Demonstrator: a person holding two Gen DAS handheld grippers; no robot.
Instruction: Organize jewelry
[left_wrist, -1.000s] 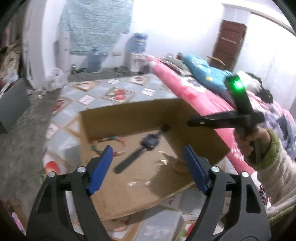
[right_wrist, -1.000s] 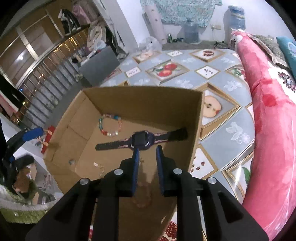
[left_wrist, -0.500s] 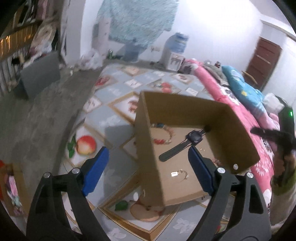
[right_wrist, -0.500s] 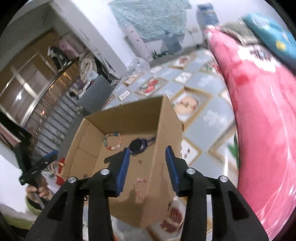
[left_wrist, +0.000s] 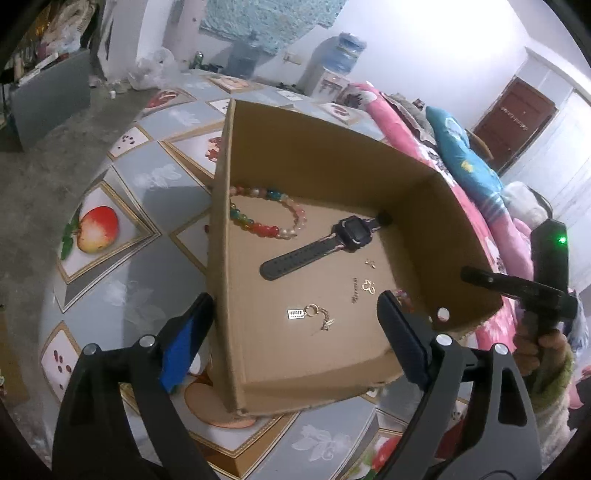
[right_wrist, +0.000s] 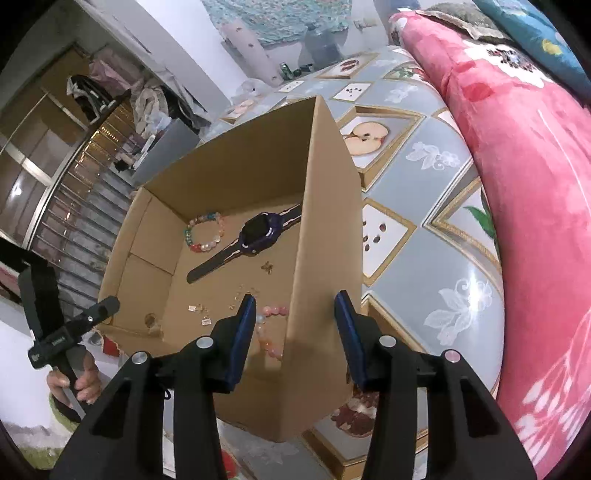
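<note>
An open cardboard box stands on the patterned floor mat. Inside lie a dark watch, a multicoloured bead bracelet, a pink bead bracelet, and small gold charms and earrings. My left gripper is open, its fingers astride the box's near left wall. My right gripper is open, its fingers astride the box's right wall. Both are empty.
A pink floral bedcover runs along one side of the box. The fruit-patterned mat surrounds the box. A grey case, water bottles and clutter stand by the far wall.
Both grippers have pulled back from inside the box to its walls. The right gripper has opened from nearly shut. The watch now lies in the box, untouched.
</note>
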